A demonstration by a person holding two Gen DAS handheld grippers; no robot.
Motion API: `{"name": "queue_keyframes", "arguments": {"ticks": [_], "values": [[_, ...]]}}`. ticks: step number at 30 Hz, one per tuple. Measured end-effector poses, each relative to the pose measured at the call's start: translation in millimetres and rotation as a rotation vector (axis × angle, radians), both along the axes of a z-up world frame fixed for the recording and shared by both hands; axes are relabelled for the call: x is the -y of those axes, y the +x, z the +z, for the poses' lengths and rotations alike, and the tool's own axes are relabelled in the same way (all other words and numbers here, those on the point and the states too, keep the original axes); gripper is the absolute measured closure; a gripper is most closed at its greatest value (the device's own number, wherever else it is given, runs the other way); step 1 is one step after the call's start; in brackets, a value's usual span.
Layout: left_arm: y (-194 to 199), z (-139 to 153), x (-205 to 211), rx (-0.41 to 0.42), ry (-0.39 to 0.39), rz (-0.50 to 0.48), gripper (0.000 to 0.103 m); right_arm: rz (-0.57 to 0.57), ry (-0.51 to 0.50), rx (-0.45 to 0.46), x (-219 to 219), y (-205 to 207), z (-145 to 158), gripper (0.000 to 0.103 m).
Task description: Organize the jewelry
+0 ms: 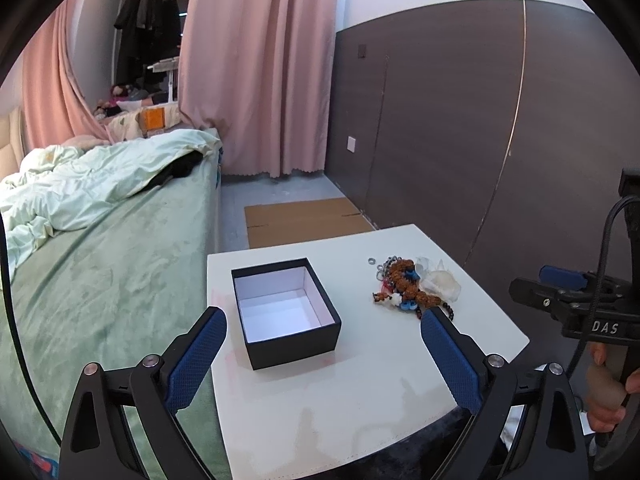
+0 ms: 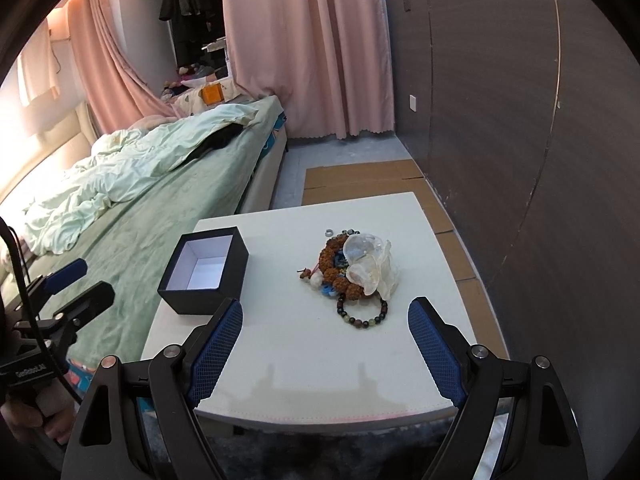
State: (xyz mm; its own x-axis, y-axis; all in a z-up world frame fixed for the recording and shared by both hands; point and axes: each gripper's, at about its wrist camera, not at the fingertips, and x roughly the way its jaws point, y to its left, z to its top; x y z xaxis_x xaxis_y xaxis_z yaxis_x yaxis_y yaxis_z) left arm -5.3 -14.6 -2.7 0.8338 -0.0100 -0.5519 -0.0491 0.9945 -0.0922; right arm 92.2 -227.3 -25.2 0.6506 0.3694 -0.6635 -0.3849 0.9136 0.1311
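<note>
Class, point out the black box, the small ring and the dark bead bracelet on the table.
black box (image 2: 208, 296), right wrist view, on its near outer wall.
small ring (image 2: 329, 232), right wrist view, on its band.
dark bead bracelet (image 2: 362, 324), right wrist view, on its nearest beads.

One box (image 2: 204, 276), one ring (image 2: 329, 232), two tongs (image 2: 326, 316).
</note>
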Motion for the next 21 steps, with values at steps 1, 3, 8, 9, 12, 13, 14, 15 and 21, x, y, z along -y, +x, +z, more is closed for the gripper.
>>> {"name": "queue_keyframes", "arguments": {"ticks": [1, 3, 8, 9, 12, 13, 14, 15, 21], "values": [[-1, 2, -1, 0.007, -0.003, 0.003, 0.005, -0.002, 0.000, 0.001, 0, 0, 0, 0.018], [-3, 5, -2, 0.020, -0.006, 0.006, 0.005, -0.002, -0.003, 0.005, 0, 0, 0, 0.018], [-4, 8, -5, 0.041, -0.014, 0.019, 0.005, -0.004, -0.011, 0.008, 0, 0, 0, 0.018], [-4, 8, -5, 0.044, -0.016, 0.022, 0.005, -0.005, -0.008, 0.010, 1, -1, 1, 0.018], [-4, 10, -7, 0.048, -0.024, 0.032, 0.005, -0.009, -0.002, 0.015, 3, -2, 2, 0.018], [-3, 10, -7, 0.049, -0.028, 0.034, 0.005, -0.011, 0.000, 0.015, 4, -2, 2, 0.018], [-2, 11, -7, 0.051, -0.033, 0.035, 0.005, -0.013, 0.004, 0.014, 4, -1, 3, 0.018], [-2, 12, -7, 0.053, -0.037, 0.037, 0.005, -0.015, 0.007, 0.012, 5, -1, 3, 0.018], [4, 14, -3, 0.074, -0.052, 0.032, 0.005, -0.037, 0.004, 0.015, 6, 3, 3, 0.018]]}}
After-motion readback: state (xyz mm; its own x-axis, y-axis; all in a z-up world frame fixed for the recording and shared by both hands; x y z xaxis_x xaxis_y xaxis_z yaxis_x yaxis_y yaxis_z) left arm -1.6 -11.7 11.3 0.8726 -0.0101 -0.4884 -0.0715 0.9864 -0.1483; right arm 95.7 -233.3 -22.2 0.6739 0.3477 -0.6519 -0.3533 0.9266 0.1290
